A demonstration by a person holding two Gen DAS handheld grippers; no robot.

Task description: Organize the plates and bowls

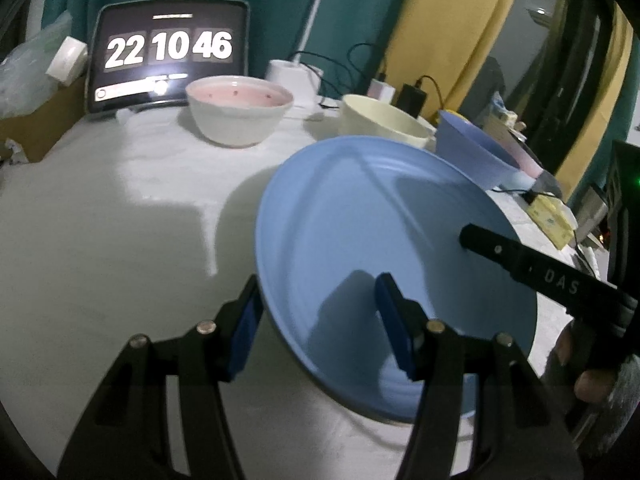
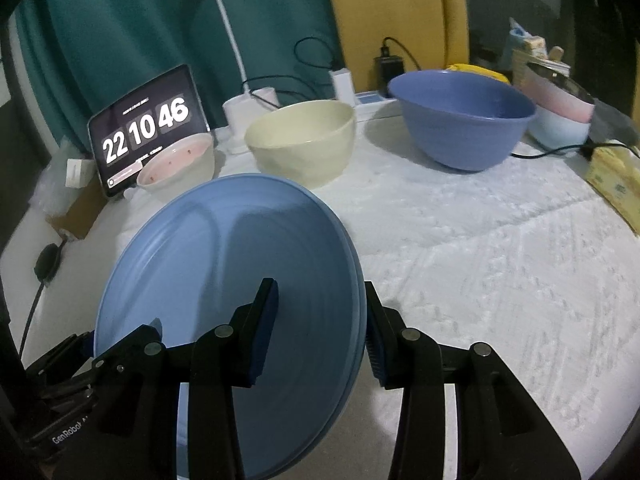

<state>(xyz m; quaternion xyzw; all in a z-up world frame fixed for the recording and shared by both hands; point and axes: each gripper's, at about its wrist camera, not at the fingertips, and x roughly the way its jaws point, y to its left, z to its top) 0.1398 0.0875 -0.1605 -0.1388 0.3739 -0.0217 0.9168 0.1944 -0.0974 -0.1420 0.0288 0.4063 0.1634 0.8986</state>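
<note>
White-clothed table (image 2: 480, 248) bears 3 bowls (image 2: 304, 140), tablet (image 2: 144, 128).

Plate (image 1: 360, 208) light blue; bowl (image 1: 239, 110) white, pink inside; cream bowl (image 2: 302, 142); blue bowl (image 2: 460, 118).

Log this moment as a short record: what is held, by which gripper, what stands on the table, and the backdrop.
held: round light blue plate, tilted, lifted off the table
left gripper: straddles the plate's near-left rim
right gripper: straddles the opposite rim
on white textured tablecloth: white bowl with pink inside, cream bowl, deep blue bowl
behind: tablet showing a flip clock, white desk lamp
</note>
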